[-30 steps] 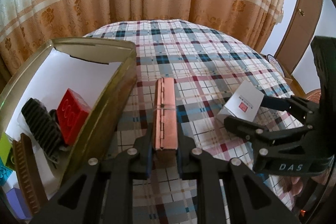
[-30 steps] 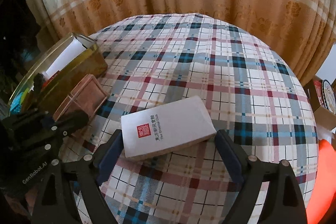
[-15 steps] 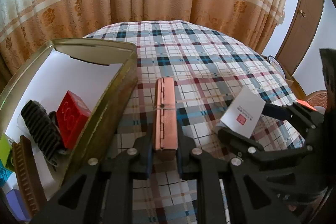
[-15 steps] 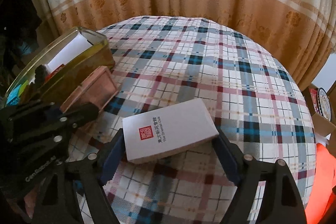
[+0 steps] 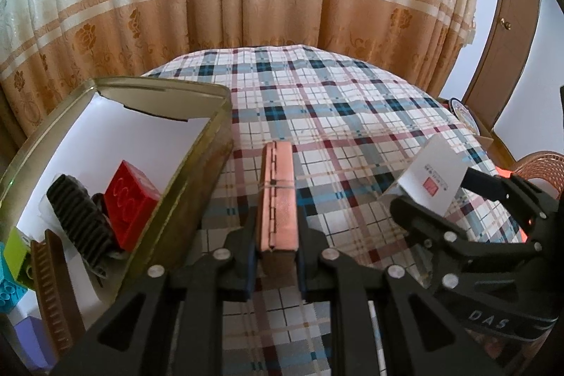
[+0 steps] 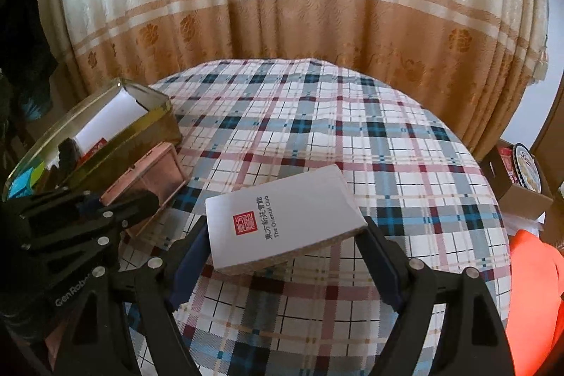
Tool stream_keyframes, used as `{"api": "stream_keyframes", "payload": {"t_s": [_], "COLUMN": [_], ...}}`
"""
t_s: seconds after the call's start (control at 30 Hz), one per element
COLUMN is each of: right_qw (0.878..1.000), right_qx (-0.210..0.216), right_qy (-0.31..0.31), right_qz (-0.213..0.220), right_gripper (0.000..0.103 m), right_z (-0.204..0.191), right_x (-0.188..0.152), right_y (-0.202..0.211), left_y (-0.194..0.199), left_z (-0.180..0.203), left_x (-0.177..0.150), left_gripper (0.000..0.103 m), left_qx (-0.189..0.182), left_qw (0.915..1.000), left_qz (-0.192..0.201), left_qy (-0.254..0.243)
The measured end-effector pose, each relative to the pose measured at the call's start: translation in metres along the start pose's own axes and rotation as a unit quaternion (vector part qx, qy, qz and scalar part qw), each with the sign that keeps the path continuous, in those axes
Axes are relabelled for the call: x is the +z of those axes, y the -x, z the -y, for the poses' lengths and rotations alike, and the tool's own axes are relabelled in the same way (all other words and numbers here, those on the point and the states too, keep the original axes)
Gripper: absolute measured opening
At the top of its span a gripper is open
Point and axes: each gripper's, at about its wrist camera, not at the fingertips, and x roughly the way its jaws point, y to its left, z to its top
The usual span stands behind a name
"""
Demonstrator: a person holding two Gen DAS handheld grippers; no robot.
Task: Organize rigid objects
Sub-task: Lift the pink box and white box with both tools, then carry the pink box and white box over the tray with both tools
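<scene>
My left gripper point(image 5: 275, 256) is shut on a flat pink hinged box point(image 5: 278, 196), held on edge above the checked tablecloth, just right of an open gold tin point(image 5: 197, 171). The same box point(image 6: 148, 178) and the left gripper point(image 6: 116, 210) show in the right wrist view beside the tin point(image 6: 141, 125). My right gripper point(image 6: 282, 256) is shut on a white box with a red seal point(image 6: 278, 221), lifted off the cloth. It also shows in the left wrist view point(image 5: 433, 175), in the right gripper point(image 5: 433, 207).
The tin holds a red block point(image 5: 130, 199), a black ribbed piece point(image 5: 77, 217), a brown comb point(image 5: 53, 284) and green, blue and purple blocks at its near end. Curtains hang behind the round table point(image 6: 352, 129). A cardboard box point(image 6: 518, 178) and orange cloth point(image 6: 532, 298) lie at the right.
My right gripper has lifted the white box off the cloth and tilted it up. My left gripper has risen slightly with the pink box still held beside the tin.
</scene>
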Motion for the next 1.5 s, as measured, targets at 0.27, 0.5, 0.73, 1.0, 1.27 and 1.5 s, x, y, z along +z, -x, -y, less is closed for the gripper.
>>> {"api": "stream_keyframes", "payload": {"t_s": [0.27,0.5,0.73,1.0,1.27,1.5], "right_qw": [0.999,0.998,0.997,0.996,0.994,0.990], "right_qx": [-0.004,-0.010,-0.012,0.003,0.040,0.075], "right_qy": [-0.019,-0.023,-0.022,-0.023,0.002,0.035], "right_qz": [0.034,0.054,0.075,0.087,0.102,0.115], "right_gripper": [0.083,0.083,0.083,0.083,0.083,0.083], "right_z": [0.003,0.005,0.004,-0.004,-0.034,-0.070], "right_x": [-0.007,-0.007,-0.008,-0.007,0.013,0.036], "right_y": [0.016,0.025,0.032,0.042,0.057,0.063], "left_y": [0.007,0.016,0.022,0.043,0.081,0.103], "left_z": [0.000,0.004,0.001,-0.003,-0.027,-0.074], "left_x": [-0.004,-0.003,-0.003,-0.006,-0.002,-0.002], "left_gripper": [0.016,0.016,0.016,0.016,0.016,0.016], "left_qx": [0.006,0.018,0.023,0.022,0.048,0.085], "left_qw": [0.9999,0.9991,0.9985,0.9980,0.9953,0.9913], "left_qz": [0.013,0.036,0.049,0.059,0.084,0.088], "left_qy": [-0.002,-0.011,-0.006,-0.004,0.009,0.048]}}
